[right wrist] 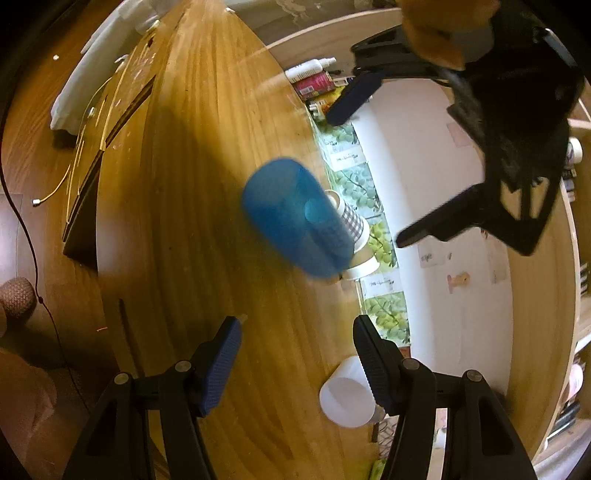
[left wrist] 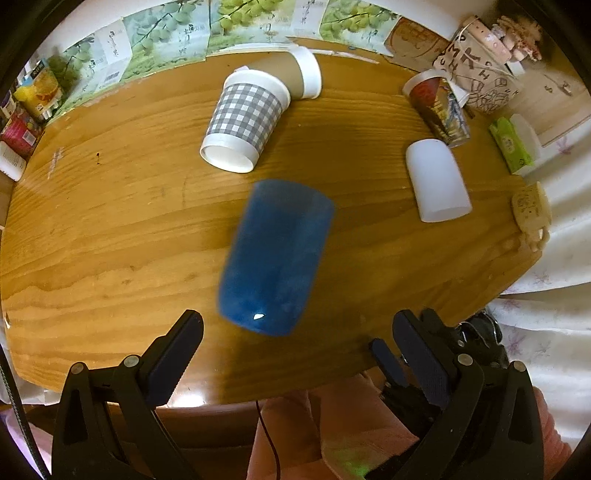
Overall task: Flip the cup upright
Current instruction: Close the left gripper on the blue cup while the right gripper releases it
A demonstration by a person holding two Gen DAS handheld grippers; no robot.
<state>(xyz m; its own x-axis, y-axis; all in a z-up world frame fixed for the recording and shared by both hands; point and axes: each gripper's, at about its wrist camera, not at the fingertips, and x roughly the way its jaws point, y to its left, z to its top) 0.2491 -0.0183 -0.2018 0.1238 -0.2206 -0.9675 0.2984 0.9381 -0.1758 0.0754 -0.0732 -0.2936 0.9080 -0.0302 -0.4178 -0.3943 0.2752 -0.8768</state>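
Both tongs, left (left wrist: 295, 332) and right (right wrist: 297, 332), gape around the blurred blue cup (left wrist: 275, 254).

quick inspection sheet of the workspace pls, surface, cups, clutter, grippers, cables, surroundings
surface: wooden table, bare grain around the cups.
job's things: blue cup, motion-blurred, held by neither gripper; whether it touches the table cannot be told.
clutter: checked cup on its side; brown cup on its side behind it; white cup; printed cup; green packet.
grippers: left gripper open, empty; right gripper open, empty.
cables: thin dark cable over the floor.
surroundings: grape-print cartons along the far edge; shelves beyond the table.
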